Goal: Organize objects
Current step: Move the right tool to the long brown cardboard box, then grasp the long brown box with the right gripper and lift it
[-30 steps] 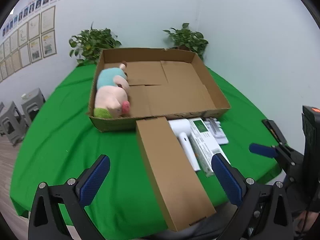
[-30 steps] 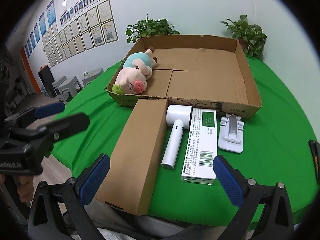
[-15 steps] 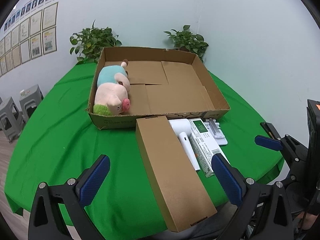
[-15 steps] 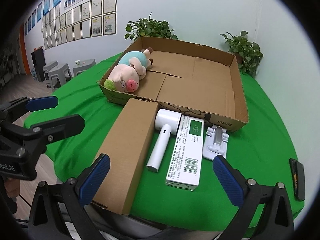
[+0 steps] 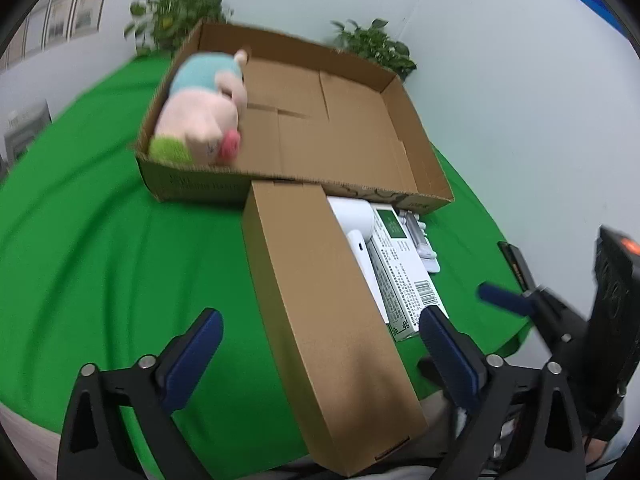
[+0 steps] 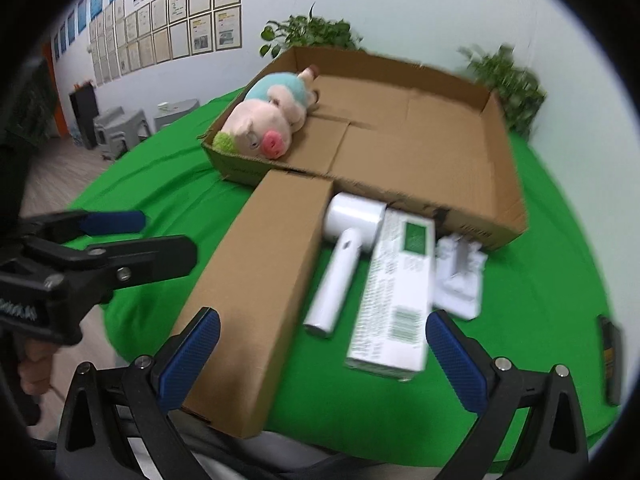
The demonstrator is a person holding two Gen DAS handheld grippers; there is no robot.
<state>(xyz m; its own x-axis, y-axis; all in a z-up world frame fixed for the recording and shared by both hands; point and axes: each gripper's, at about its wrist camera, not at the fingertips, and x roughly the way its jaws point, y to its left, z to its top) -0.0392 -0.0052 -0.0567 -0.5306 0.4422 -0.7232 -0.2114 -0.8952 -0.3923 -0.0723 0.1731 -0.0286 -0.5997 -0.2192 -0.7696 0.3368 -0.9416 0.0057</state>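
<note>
Green-clothed table [image 6: 152, 184] carries a tray box [image 6: 496, 152], long carton [image 6: 256, 280], dryer [image 6: 340, 268], white box [image 6: 396, 292], stand [image 6: 460, 276].

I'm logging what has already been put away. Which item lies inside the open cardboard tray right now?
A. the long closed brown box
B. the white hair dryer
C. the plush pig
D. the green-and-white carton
C: the plush pig lies in a corner of the cardboard tray, while the other three items rest on the green cloth in front of it.
</note>
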